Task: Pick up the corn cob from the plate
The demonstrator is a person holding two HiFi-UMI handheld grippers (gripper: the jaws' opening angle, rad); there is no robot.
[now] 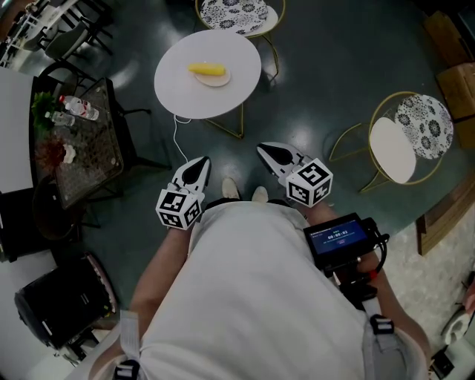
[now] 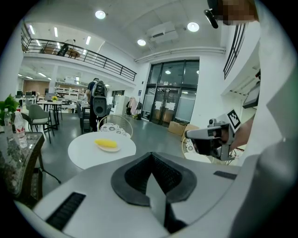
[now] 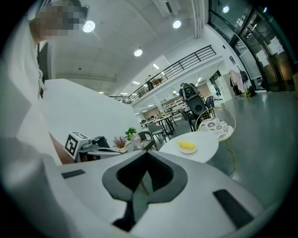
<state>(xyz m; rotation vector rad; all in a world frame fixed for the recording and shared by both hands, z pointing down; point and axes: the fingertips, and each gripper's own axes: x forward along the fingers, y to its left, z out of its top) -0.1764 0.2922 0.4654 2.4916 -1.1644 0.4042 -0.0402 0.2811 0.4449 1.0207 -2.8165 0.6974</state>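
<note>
A yellow corn cob lies on a small pale plate on a round white table, well ahead of me. Both grippers are held close to my body, far short of the table. My left gripper is shut with nothing in it; its jaws meet in the left gripper view, where the corn cob shows beyond them to the left. My right gripper also looks shut and empty, its jaws together, and there the corn cob shows to the right on the table.
A dark glass-top side table with bottles and plants stands at the left. Gold-framed chairs stand behind the round table and at the right. A black bag sits at the lower left. A thin cable runs along the floor.
</note>
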